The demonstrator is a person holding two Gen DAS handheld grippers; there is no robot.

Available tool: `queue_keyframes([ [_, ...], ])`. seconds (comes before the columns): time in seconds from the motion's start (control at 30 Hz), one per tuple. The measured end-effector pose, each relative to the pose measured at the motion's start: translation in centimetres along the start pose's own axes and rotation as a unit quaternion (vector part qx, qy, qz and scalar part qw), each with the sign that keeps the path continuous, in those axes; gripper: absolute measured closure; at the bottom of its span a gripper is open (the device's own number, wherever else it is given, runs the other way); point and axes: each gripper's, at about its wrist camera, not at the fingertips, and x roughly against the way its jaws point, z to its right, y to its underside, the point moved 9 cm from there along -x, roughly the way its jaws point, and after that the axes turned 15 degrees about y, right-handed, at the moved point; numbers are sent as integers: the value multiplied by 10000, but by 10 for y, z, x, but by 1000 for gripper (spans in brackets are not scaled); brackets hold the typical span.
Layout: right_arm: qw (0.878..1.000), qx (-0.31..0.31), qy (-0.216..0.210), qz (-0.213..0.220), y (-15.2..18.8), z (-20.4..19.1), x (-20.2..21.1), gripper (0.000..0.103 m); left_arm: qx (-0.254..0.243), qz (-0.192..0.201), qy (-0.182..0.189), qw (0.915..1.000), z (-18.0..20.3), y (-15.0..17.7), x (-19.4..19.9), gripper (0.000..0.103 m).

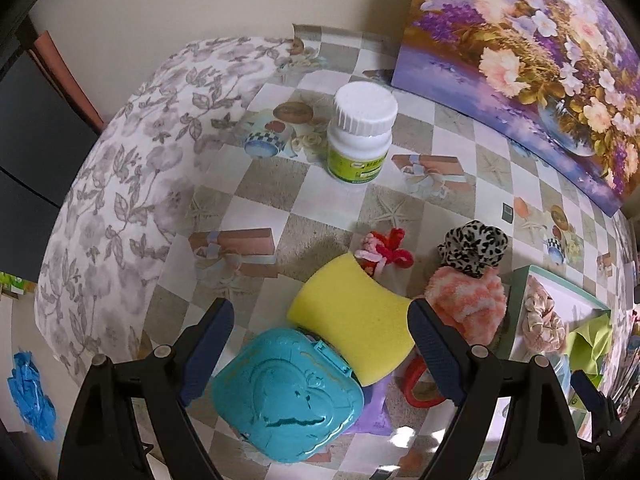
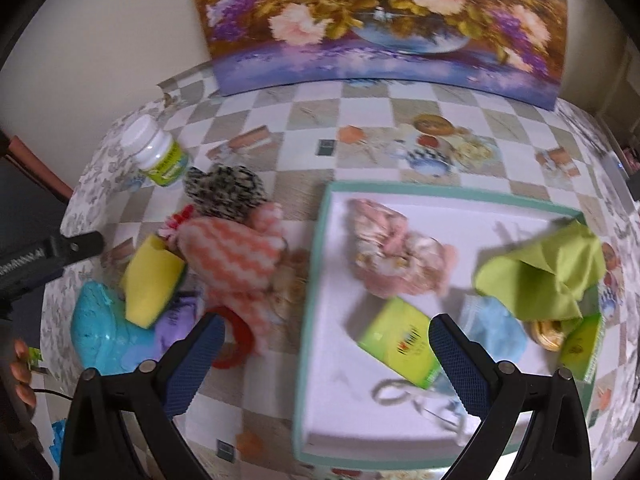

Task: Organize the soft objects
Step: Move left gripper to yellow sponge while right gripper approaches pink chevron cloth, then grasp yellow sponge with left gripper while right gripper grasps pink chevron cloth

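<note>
My left gripper (image 1: 320,344) is open, its fingers either side of a yellow sponge (image 1: 352,320) that leans on a teal plastic case (image 1: 288,396). Behind lie a red-and-pink fuzzy tie (image 1: 384,250), a leopard scrunchie (image 1: 474,246) and an orange-white fluffy cloth (image 1: 468,304). My right gripper (image 2: 324,360) is open and empty above the left edge of a white tray with a teal rim (image 2: 316,264). In the tray lie a pink floral scrunchie (image 2: 396,256), a green cloth (image 2: 548,272), a blue cloth (image 2: 496,332) and a green packet (image 2: 404,344).
A white pill bottle (image 1: 360,132) stands on the checked tablecloth behind the pile. A flower painting (image 1: 520,52) leans on the wall at the back. A red ring (image 2: 234,340) and a purple pouch (image 2: 176,324) lie by the sponge. The table drops off at left.
</note>
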Motion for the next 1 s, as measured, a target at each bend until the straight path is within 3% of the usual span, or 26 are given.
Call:
queue_keyframes([
  [0.37, 9987, 382, -324, 130, -18, -49, -18, 0, 183, -393, 260, 9987, 0, -4, -35, 14],
  [1.0, 9949, 914, -362, 227, -28, -76, -37, 0, 498, -969, 399, 9933, -11, -2, -87, 14],
])
